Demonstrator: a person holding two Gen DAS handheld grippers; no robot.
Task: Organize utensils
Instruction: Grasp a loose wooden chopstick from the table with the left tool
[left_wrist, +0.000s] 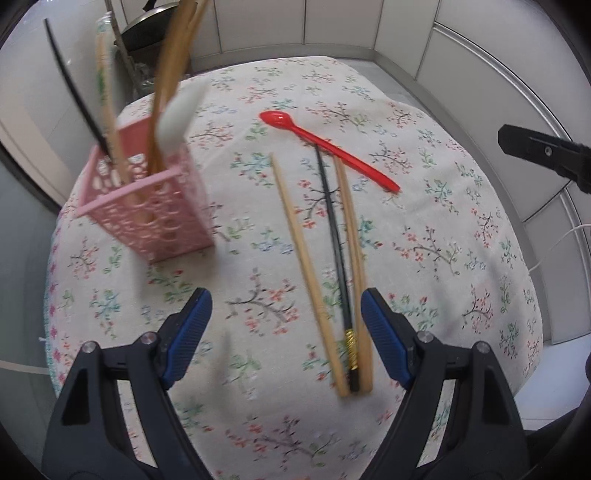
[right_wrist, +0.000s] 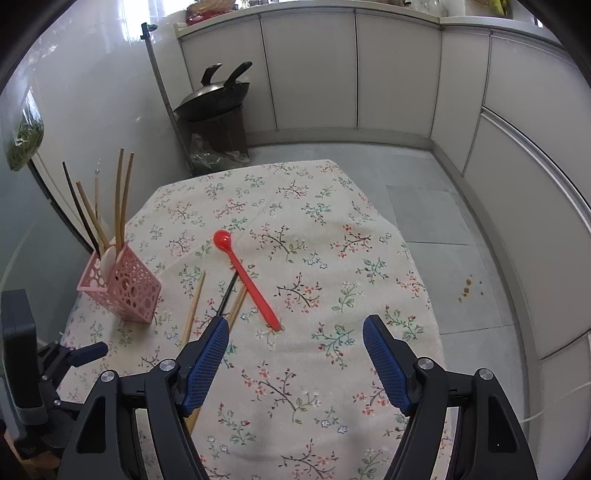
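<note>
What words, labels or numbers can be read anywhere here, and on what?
None can be read.
Wrapped chopstick in the pink basket: green marks on its wrapper, too blurred to read.
Black chopstick: a gold band near its end, a pattern, no letters.
Red spoon: plain.
Tablecloth: printed flowers only.
Cabinets: no labels visible.

Floral tablecloth on table; grey tiled floor; white cabinets; black wok by wall
</note>
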